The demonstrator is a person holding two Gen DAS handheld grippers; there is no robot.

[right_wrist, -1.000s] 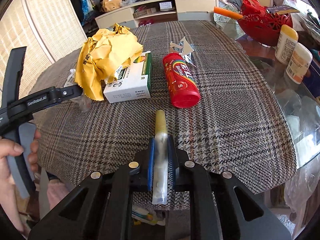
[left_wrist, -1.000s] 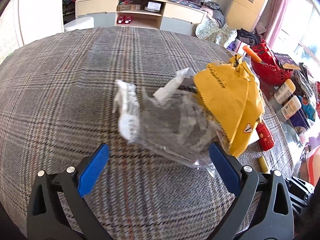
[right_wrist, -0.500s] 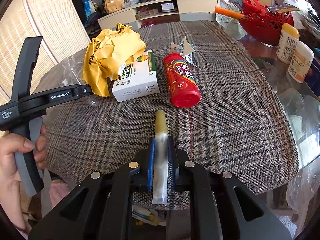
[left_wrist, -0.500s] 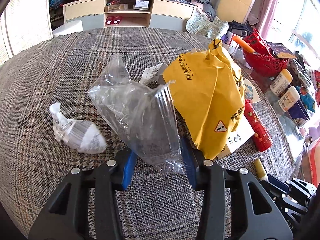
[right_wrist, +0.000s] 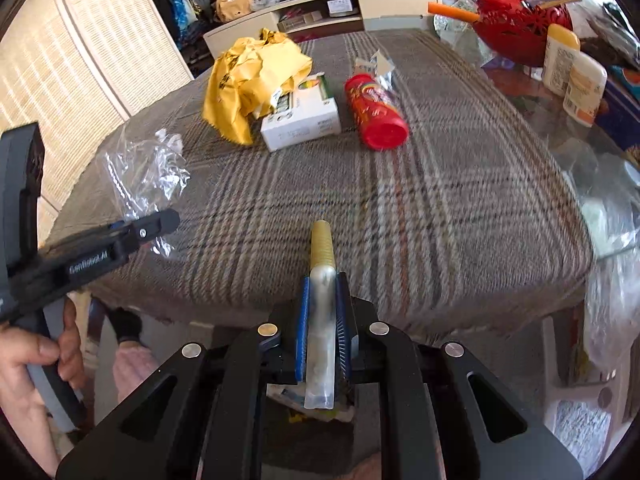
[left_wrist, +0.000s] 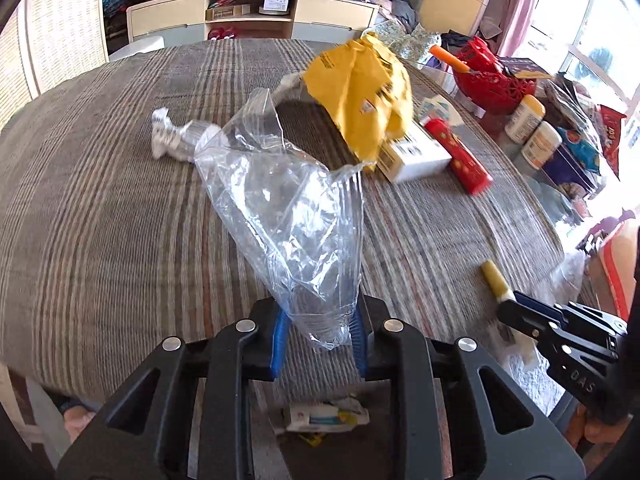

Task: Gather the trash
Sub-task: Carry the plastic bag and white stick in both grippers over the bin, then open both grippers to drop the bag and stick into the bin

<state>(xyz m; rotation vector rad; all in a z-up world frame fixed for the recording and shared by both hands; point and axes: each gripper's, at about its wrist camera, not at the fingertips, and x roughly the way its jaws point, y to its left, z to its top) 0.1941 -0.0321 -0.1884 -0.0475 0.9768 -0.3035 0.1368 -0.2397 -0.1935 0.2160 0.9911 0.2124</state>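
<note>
My left gripper (left_wrist: 319,320) holds the lower end of a clear plastic bag (left_wrist: 288,208) between its blue pads, jaws still closing on it, at the near edge of the plaid-covered table (left_wrist: 100,200). The bag (right_wrist: 148,168) hangs lifted above the left gripper (right_wrist: 160,220) in the right wrist view. My right gripper (right_wrist: 322,284) is shut on a silver tube with a yellow cap (right_wrist: 322,248). On the table lie a crumpled yellow paper bag (left_wrist: 360,92), a white box (left_wrist: 412,156), a red can (left_wrist: 460,156) and a small twisted wrapper (left_wrist: 176,140).
A red basket (left_wrist: 496,80) and two white bottles (left_wrist: 524,118) stand on the glass at the far right. A packet (left_wrist: 324,420) lies on the floor under the near edge. A hand (right_wrist: 28,360) grips the left tool's handle. A low cabinet (left_wrist: 248,12) stands behind.
The left jaws went from wide open to closed on the clear bag and drew it back to the near edge, leaving the small wrapper behind. The right gripper backed off slightly with its tube.
</note>
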